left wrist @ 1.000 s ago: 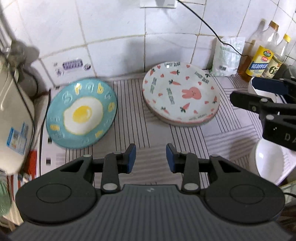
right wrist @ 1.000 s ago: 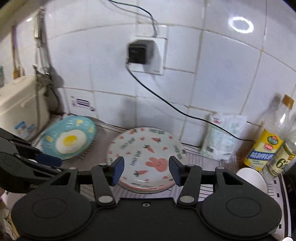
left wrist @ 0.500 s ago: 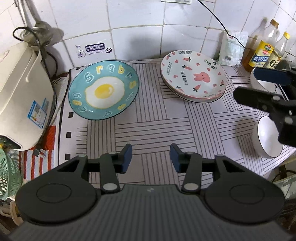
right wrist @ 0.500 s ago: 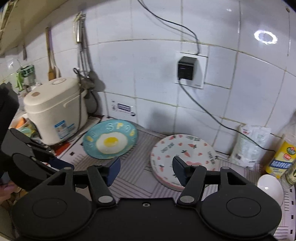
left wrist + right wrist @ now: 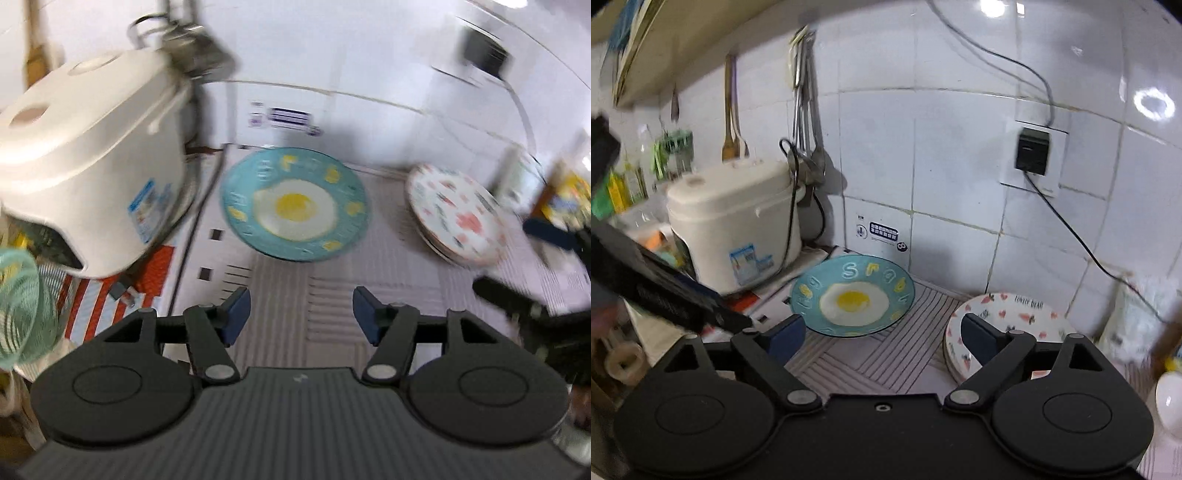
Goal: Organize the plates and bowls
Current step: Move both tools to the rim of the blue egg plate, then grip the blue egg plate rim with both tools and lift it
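A teal plate with a fried-egg picture (image 5: 295, 214) (image 5: 853, 295) lies on the striped mat near the wall. A stack of white plates with carrots and a pink rabbit (image 5: 458, 218) (image 5: 1015, 317) lies to its right. A white bowl (image 5: 1169, 402) sits at the far right. My left gripper (image 5: 298, 319) is open and empty, short of the teal plate. My right gripper (image 5: 882, 336) is open and empty, above the mat between the two plates. Each gripper shows at the edge of the other's view.
A white rice cooker (image 5: 88, 155) (image 5: 735, 225) stands at the left with its cord. Utensils hang on the tiled wall (image 5: 809, 110). A wall socket with a black plug (image 5: 1032, 149), a white bag (image 5: 1137, 325) and oil bottles (image 5: 565, 192) are at the right.
Both grippers have pulled back and swung left, so the rice cooker now fills the left of the views. Both jaws have opened wider. The plates have not moved.
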`<state>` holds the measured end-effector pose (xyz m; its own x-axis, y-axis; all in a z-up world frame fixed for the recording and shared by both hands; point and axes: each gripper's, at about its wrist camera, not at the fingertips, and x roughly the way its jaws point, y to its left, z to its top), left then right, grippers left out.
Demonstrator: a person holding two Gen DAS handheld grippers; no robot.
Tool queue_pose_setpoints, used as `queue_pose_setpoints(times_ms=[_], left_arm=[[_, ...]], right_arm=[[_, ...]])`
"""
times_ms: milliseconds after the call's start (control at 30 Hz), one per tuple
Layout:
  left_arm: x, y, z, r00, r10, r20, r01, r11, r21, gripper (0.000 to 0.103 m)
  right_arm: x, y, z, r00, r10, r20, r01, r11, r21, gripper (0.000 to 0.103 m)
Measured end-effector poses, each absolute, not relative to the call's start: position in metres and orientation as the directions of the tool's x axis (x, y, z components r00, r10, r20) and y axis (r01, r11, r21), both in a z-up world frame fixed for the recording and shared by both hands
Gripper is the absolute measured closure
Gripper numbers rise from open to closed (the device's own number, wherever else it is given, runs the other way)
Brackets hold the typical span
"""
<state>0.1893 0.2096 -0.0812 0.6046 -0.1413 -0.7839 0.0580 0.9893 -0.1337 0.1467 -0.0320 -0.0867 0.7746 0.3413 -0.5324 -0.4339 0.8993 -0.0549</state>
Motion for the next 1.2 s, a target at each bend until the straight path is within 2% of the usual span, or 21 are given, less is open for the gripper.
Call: queue_pose_setpoints(times_ms=[100, 267, 400, 467, 667, 733, 1000, 1200], left_arm=[[0.196, 0.220, -0.098, 0.609, -0.137, -0.781, 0.008, 0.986, -0.166, 0.043], [0.212, 0.230, -0.118, 0.640, -0.134, -0.757, -0.033, 0.979, -0.201, 0.043], [0.232, 0.233, -0.130, 0.668, -0.132, -0.732, -0.043, 0.976, -0.215, 0.043], [0.243, 0.234, -0.138, 0.670, -0.120, -0.732, -0.055, 0.976, -0.211, 0.043], [0.276, 0.238, -0.168, 0.637, -0.056, -0.769, -0.099, 0.983, -0.153, 0.045], [0.281, 0.240, -0.176, 0.631, -0.043, -0.775, -0.109, 0.984, -0.144, 0.044], [0.292, 0.244, -0.183, 0.640, -0.087, -0.763, -0.070, 0.983, -0.170, 0.046], [0.310, 0.241, -0.188, 0.630, -0.100, -0.770, -0.038, 0.986, -0.160, 0.058]], right_arm=[[0.164, -0.022, -0.108, 0.774, 0.361, -0.520, -0.456, 0.888, -0.062, 0.010], [0.198, -0.018, -0.139, 0.758, 0.405, -0.511, -0.430, 0.900, 0.074, 0.010], [0.228, -0.023, -0.159, 0.690, 0.468, -0.553, -0.369, 0.884, 0.288, 0.020], [0.237, -0.025, -0.168, 0.675, 0.486, -0.555, -0.337, 0.873, 0.354, 0.020], [0.258, -0.022, -0.196, 0.626, 0.490, -0.607, -0.278, 0.867, 0.414, 0.021], [0.265, -0.018, -0.204, 0.610, 0.493, -0.620, -0.260, 0.864, 0.432, 0.031], [0.283, -0.009, -0.224, 0.603, 0.478, -0.638, -0.196, 0.864, 0.463, 0.041], [0.291, -0.008, -0.221, 0.599, 0.464, -0.652, -0.213, 0.878, 0.429, 0.061]])
